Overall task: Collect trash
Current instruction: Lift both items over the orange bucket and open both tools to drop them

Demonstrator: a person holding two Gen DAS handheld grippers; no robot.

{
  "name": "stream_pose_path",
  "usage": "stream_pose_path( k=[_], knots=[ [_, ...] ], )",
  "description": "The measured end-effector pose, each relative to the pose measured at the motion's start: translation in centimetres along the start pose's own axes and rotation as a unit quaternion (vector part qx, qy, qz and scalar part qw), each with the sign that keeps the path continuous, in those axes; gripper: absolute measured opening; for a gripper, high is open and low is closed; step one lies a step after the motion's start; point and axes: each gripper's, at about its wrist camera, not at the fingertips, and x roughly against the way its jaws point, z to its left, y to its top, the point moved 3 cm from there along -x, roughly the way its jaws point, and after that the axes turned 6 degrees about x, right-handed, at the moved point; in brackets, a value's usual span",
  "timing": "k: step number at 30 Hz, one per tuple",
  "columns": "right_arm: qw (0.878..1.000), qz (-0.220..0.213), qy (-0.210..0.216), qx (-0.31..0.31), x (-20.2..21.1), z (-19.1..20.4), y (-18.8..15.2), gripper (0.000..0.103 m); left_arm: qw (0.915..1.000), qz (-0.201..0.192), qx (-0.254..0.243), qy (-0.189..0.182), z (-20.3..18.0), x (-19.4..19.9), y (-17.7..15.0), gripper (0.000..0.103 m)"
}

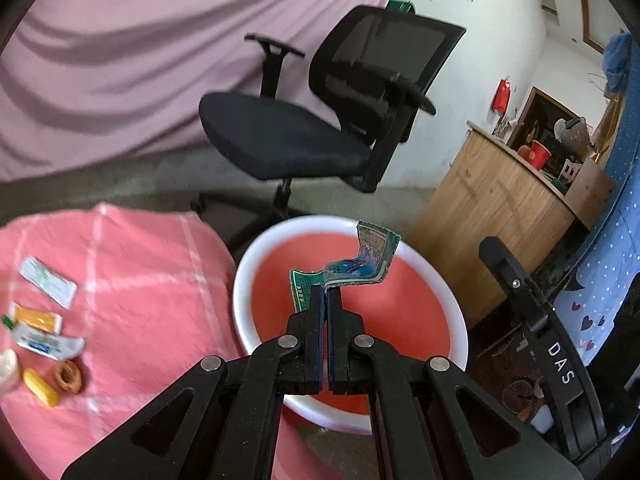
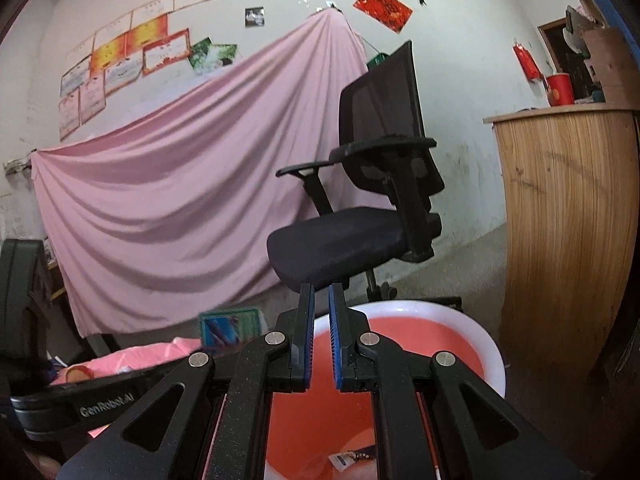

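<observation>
While the left gripper (image 1: pixel 325 294) holds a crumpled green wrapper (image 1: pixel 352 266) clamped between its closed jaws above the red basin (image 1: pixel 452 316), the right gripper (image 2: pixel 319 300), jaws slightly parted and empty, hovers over the basin's near rim; more trash (image 1: pixel 44 286) lies on the pink cloth (image 1: pixel 136 280) to the left.

Black office chair (image 2: pixel 352 236) before pink draped sheet (image 2: pixel 168 200), wooden counter (image 2: pixel 568 216) alongside
</observation>
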Motion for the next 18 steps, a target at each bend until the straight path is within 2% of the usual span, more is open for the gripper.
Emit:
stream_pose_path(
  k=[5, 8, 10, 13, 16, 18],
  knots=[
    [1.0, 0.015, -0.005, -0.002, -0.3, -0.2, -0.3, 0.007, 0.9997, 0.017, 0.018, 0.003, 0.8, -0.4, -0.4, 0.002],
    [1.0, 0.019, -0.008, -0.002, -0.4, -0.1, -0.3, 0.007, 0.9995, 0.016, 0.028, 0.006, 1.4, 0.0, -0.4, 0.012],
    [1.0, 0.019, -0.008, 0.0, -0.3, 0.0, -0.2, 0.009, 0.9993, 0.008, 0.036, 0.006, 1.9, 0.6, -0.3, 0.022],
    [1.0, 0.017, -0.005, 0.004, -0.1, 0.5, -0.1, 0.01, 0.9989, -0.011, 0.043, 0.015, 2.6, 2.1, -0.1, 0.025],
    [1.0, 0.011, -0.001, 0.009, 0.1, 1.2, 0.2, 0.013, 0.9968, -0.052, 0.037, 0.048, 3.4, 4.5, 0.0, 0.028],
    [1.0, 0.003, 0.004, 0.013, 0.4, 1.7, 0.5, 0.026, 0.9938, -0.079, 0.034, 0.07, 4.2, 6.1, 0.1, 0.034]
  ],
)
